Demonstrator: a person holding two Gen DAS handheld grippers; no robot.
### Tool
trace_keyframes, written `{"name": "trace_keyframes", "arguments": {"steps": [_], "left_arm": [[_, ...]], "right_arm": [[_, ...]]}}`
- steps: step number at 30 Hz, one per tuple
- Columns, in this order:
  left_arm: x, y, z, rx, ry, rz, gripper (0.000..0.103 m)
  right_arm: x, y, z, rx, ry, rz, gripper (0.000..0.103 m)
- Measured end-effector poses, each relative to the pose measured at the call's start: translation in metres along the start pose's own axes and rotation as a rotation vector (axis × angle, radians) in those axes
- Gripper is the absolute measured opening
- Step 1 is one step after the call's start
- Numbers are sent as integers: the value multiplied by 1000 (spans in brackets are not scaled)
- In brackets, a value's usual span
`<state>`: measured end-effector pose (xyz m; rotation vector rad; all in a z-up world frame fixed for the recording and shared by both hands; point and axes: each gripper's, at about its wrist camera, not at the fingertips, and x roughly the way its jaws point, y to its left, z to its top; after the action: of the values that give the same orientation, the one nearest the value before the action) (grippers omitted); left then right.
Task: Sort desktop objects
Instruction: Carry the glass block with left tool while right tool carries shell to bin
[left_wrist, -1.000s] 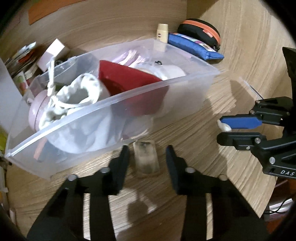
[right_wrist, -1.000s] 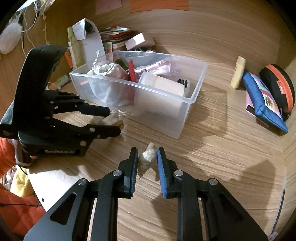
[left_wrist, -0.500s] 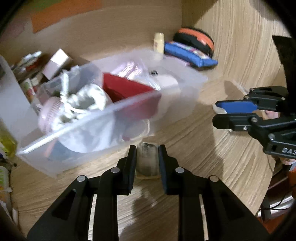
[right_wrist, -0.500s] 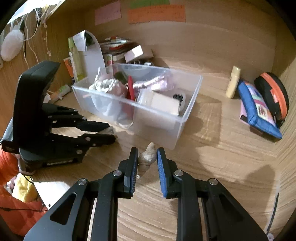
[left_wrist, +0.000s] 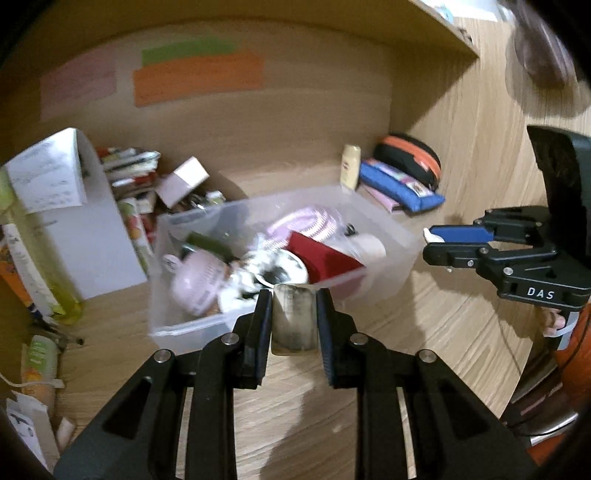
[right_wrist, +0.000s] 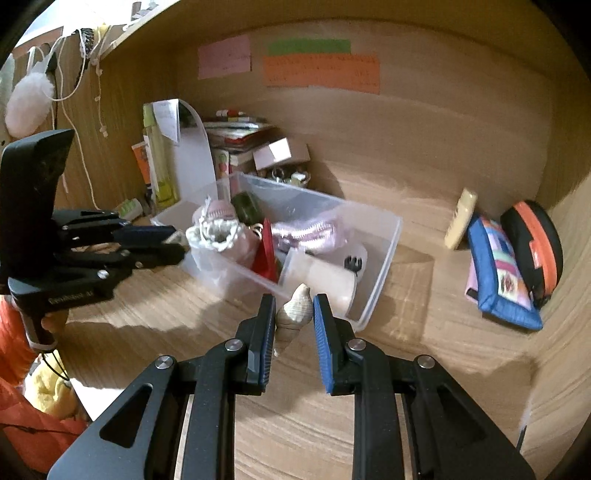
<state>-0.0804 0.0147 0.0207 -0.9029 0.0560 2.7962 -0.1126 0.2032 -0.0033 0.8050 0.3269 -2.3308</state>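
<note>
My left gripper (left_wrist: 294, 314) is shut on a small cloudy translucent block (left_wrist: 294, 320), lifted off the wooden desk in front of the clear plastic bin (left_wrist: 369, 210). My right gripper (right_wrist: 294, 320) is shut on a pale spiral seashell (right_wrist: 292, 314), also raised, near the bin's (right_wrist: 384, 251) front corner. The bin holds a red card, a white knitted pouch, a pink round item and a pale roll. In the left wrist view the right gripper (left_wrist: 439, 245) sits at the right; in the right wrist view the left gripper (right_wrist: 173, 243) sits at the left.
A blue pouch (right_wrist: 498, 273), an orange-trimmed black case (right_wrist: 535, 243) and a cream bottle (right_wrist: 460, 218) lie against the back right corner. Books, a white box (right_wrist: 280, 153) and a white holder (right_wrist: 192, 162) crowd the back left. Coloured notes hang on the back wall.
The left gripper closed on the translucent block and lifted it off the desk. The right gripper rose with the shell. Both views now look higher over the bin.
</note>
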Motion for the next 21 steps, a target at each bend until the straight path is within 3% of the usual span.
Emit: {"name": "trace_keyframes", "arguments": {"steps": [11, 21], "left_arm": [[-21, 57, 8, -104, -44, 59, 23], [-2, 79, 28, -139, -50, 63, 23]], "right_arm": [[15, 8, 21, -15, -23, 44, 19], [56, -5, 41, 48, 13, 71, 19]]}}
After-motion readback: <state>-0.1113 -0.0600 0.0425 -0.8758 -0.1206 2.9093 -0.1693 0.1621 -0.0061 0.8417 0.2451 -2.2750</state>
